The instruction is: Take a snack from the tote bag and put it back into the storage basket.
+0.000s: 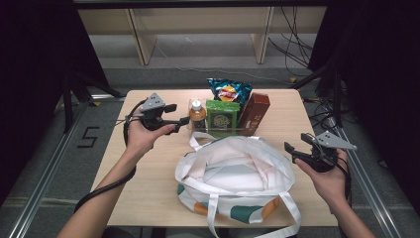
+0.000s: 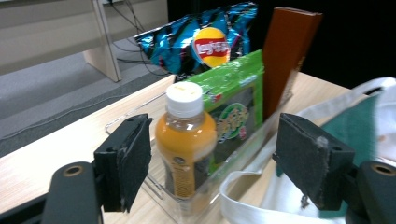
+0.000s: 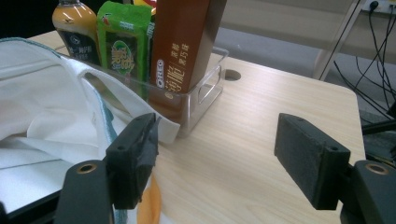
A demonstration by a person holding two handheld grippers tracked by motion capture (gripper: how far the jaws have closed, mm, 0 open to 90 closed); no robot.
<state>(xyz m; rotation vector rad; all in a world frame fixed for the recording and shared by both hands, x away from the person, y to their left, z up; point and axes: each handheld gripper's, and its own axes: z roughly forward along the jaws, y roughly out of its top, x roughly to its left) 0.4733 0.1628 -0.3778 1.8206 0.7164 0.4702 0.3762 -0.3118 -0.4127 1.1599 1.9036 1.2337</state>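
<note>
A clear plastic bin (image 1: 246, 131) at the back of the table holds an orange drink bottle (image 1: 197, 115) with a white cap, a green snack packet (image 1: 222, 118) and a tall brown box (image 1: 254, 113). A blue chip bag (image 1: 229, 90) lies behind them. An open white tote bag (image 1: 233, 171) lies in front of the bin. My left gripper (image 1: 178, 113) is open, just left of the bottle (image 2: 185, 140); the bottle stands beyond its pads (image 2: 130, 158), untouched. My right gripper (image 1: 296, 141) hovers open to the right of the bag, with nothing between its jaws (image 3: 215, 154).
The wooden table (image 1: 148, 173) has bare surface left of the bag and at its back right, where there is a small round hole (image 3: 231, 74). Shelving legs and cables stand on the floor beyond the table. Black curtains flank both sides.
</note>
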